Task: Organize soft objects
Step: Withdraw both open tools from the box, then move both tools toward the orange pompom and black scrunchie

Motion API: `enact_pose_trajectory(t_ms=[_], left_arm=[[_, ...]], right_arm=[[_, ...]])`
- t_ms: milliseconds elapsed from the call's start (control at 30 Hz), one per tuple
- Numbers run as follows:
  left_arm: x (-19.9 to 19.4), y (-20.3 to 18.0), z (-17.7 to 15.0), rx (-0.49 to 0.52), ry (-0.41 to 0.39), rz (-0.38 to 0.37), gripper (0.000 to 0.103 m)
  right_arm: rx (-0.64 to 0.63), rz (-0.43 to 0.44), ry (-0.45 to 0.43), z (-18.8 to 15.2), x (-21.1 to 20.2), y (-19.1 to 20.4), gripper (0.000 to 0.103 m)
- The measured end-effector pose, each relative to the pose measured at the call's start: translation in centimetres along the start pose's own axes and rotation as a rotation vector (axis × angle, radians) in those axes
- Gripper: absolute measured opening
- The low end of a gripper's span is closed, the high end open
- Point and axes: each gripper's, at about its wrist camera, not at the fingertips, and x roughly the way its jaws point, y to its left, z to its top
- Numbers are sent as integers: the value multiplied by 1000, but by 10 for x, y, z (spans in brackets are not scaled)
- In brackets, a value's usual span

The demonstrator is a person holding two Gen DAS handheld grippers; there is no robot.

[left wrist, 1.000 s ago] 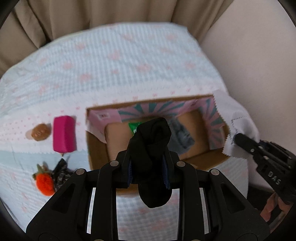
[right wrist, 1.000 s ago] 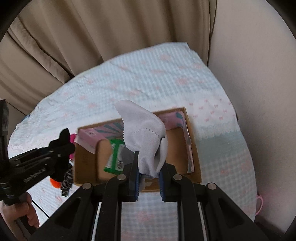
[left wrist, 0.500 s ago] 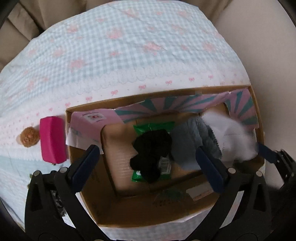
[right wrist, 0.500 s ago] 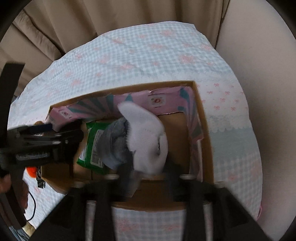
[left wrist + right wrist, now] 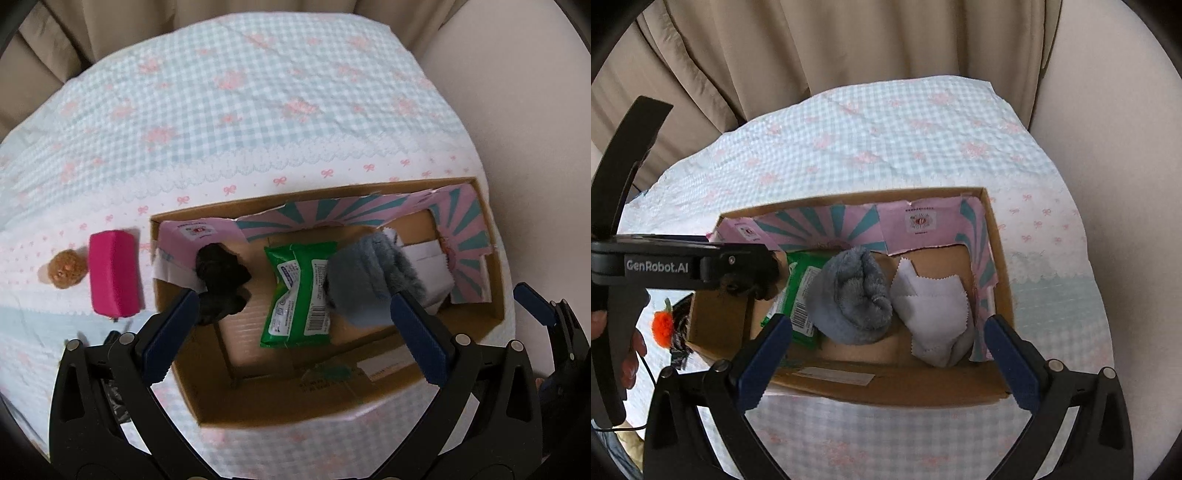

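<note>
A cardboard box sits on a checked cloth. In it lie a black sock, a green wipes pack, a grey fluffy cloth and a white cloth. My left gripper is open and empty over the box, its left finger beside the black sock. My right gripper is open and empty above the box's near wall. The left gripper shows from the side in the right wrist view.
Left of the box lie a pink block, a brown ball, and an orange plush piece with a dark patterned item. Beige curtains hang behind; a pale wall stands to the right.
Both grippers opened. The black sock dropped from the left gripper into the box's left side; the white cloth dropped from the right gripper into its right side. Both grippers pulled back slightly.
</note>
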Motion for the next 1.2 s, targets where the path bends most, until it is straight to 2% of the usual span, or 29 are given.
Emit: enact_pose_trajectory(t_ms=[300,533,667,933,1200], left_arm=[[-72,-6,-10,20,-83,-27,103],[-150,-3,-29,32,-206,-8,103],[-199,3,-47,44,-297,30,103],[-274,42,-94,13,-427,45,103],[-341,105,-148,19,-552,76,103]], right_arm=[[-10,7,-56,11,-56,18,103],[-9,-10,-68,20,-100,36,103],[-3,-3,-120,21,-133,47,103],[-34,11,-232,15,-200,94,103],[-66,-70,-337,-4,-257,161,103]])
